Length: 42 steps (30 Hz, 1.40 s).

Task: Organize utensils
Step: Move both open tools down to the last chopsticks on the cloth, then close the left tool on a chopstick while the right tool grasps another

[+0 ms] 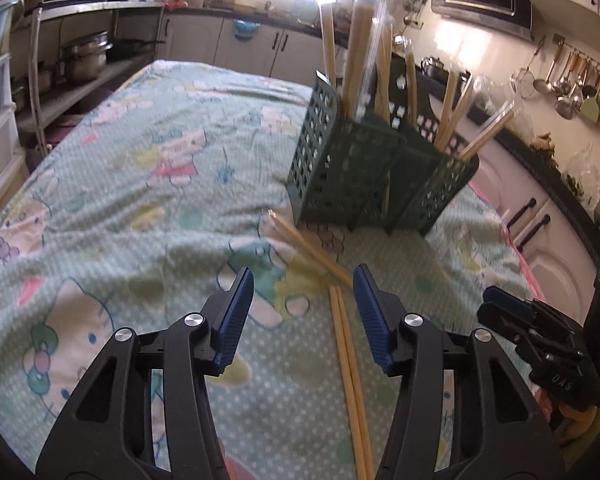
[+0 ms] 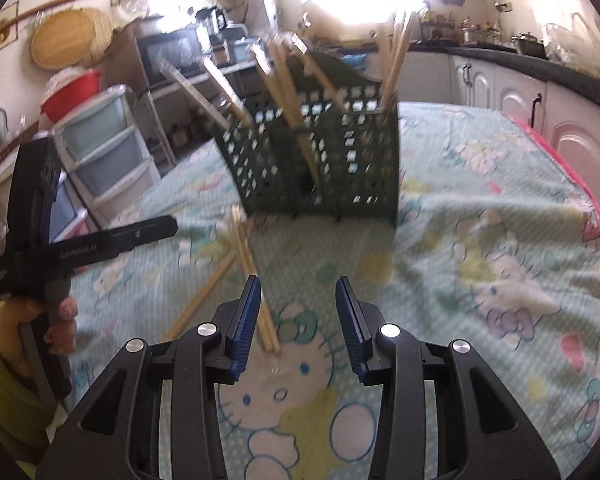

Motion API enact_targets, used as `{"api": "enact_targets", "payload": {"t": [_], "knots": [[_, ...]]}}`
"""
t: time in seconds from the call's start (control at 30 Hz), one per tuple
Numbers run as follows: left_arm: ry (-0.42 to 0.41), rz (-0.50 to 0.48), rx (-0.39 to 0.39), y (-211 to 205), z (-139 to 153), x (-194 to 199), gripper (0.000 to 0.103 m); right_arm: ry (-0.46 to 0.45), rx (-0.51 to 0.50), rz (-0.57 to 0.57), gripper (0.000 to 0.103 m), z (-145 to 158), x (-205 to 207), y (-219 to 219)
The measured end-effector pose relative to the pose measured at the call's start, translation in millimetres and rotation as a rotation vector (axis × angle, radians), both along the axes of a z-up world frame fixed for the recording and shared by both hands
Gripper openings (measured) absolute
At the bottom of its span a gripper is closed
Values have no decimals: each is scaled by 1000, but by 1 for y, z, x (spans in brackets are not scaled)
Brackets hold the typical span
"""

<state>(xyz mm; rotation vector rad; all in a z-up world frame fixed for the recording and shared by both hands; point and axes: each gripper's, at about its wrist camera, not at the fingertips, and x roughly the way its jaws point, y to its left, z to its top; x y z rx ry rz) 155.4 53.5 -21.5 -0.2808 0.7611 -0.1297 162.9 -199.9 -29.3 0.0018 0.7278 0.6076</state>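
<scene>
Left wrist view only: pots on a shelf at far left, ladles (image 1: 568, 84) hanging on the right wall. Left tool (image 1: 303, 312) is angled down over the bench (image 1: 120, 184), jaws apart, nothing gripped. A chopstick pair (image 1: 350, 364) lies on the cloth just inside its right finger, no contact visible. The right tool (image 1: 500, 304) shows at the frame's right edge.

Right wrist view only: plastic drawers (image 2: 100, 148) at left, and a hand (image 2: 58, 322) holding the left tool's handle. Loose chopsticks (image 2: 256, 280) run under the left finger of the right tool (image 2: 298, 312), which is open, empty and tilted down.

Both views: green basket (image 1: 364, 168) stands mid-bench, chopsticks upright inside.
</scene>
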Motion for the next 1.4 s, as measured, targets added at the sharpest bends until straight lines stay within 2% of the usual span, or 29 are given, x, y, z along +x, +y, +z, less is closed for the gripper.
{"api": "enact_targets", "payload": {"t": [0.2, 0.7, 0.87, 0.97, 1.07, 1.23, 1.4], "knots": [[40, -43, -6, -9, -10, -3, 42, 36, -39, 47, 38, -12, -8, 10], [121, -128, 47, -36, -30, 6, 42, 76, -150, 96, 37, -32, -8, 32], [126, -138, 66, -42, -32, 9, 42, 68, -167, 89, 23, -32, -9, 29], [129, -140, 73, -44, -33, 13, 42, 64, -171, 95, 18, -32, -10, 27], [135, -145, 72, -46, -33, 17, 42, 68, -153, 94, 11, -32, -10, 23], [146, -152, 86, -49, -34, 26, 42, 83, -75, 52, 11, -24, -4, 4], [160, -154, 114, -52, -34, 38, 36, 47, 11, 20, 11, -5, -5, -16]]}}
